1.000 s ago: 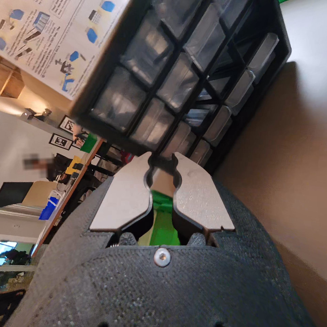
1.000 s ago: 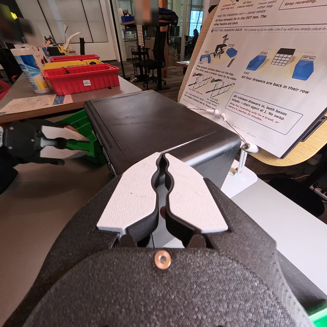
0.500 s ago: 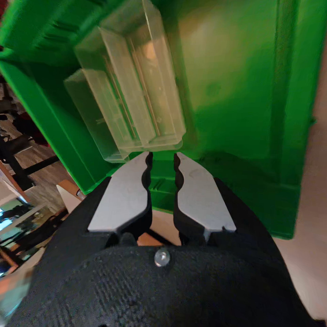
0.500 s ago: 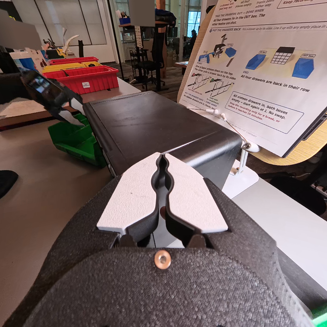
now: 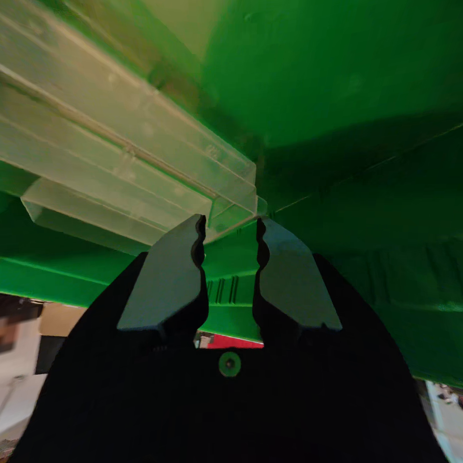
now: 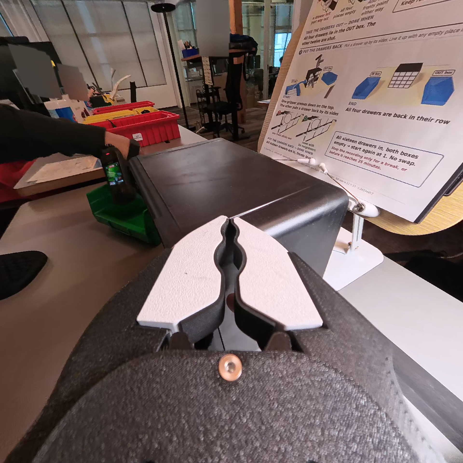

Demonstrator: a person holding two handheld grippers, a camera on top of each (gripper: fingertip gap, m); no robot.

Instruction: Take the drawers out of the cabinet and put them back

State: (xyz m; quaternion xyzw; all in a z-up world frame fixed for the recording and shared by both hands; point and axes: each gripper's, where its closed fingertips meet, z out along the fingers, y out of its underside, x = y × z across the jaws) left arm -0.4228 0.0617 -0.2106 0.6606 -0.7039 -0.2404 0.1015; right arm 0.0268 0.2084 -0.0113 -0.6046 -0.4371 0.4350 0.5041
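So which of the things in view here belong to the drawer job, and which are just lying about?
Job:
clear drawers
green bin
black cabinet
left gripper, open
right gripper, shut

Lying about:
red trays
instruction board
black pad

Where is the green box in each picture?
Left wrist view: the green box fills most of the picture, seen from inside, with clear drawers lying in it.
Right wrist view: the green box sits at middle left, beside the black cabinet.
Shared landmark: the left gripper, reaching into the box in both views.
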